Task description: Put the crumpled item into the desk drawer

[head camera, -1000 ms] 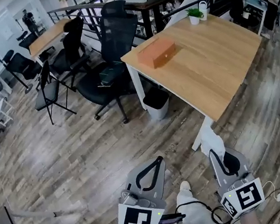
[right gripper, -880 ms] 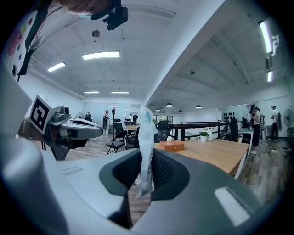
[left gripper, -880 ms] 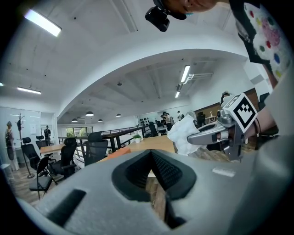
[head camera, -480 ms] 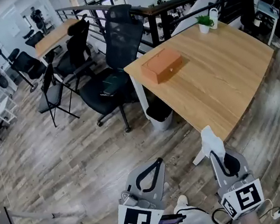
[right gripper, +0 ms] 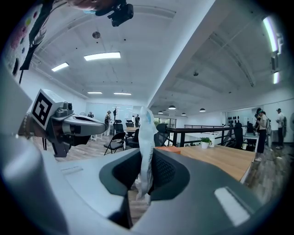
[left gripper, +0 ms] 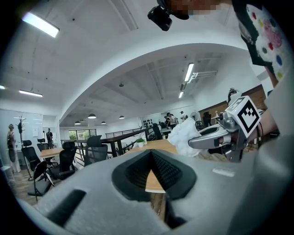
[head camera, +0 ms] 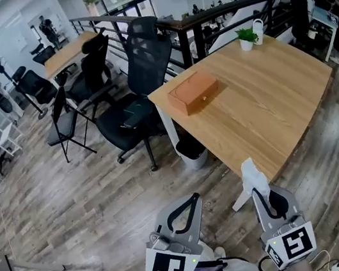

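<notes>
- We see one container on the worktop (head camera: 275, 106): a brown wooden drawer box (head camera: 192, 93) at its far left corner, with a small knob on the front and the drawer pushed in. What it holds is hidden.
- A grey waste bin (head camera: 192, 150) stands on the floor under the worktop's left edge, just beside a white leg. We cannot make out its contents.
- A white pot with a green plant (head camera: 246, 37) sits at the worktop's far edge, well apart from the box.
- The crumpled item (right gripper: 147, 137), a white wad, is pinched upright between the fingers of the right gripper (head camera: 259, 192). It pokes out beyond their tips, over the floor just off the worktop's near corner and well apart from the box.
- The left gripper (head camera: 193, 197) has its fingers pressed together with nothing between them. It hangs over the wooden floor (head camera: 89, 197), beside the right one.
- A black office chair (head camera: 140, 81) stands against the worktop's left side, near the box, with more chairs further left.
</notes>
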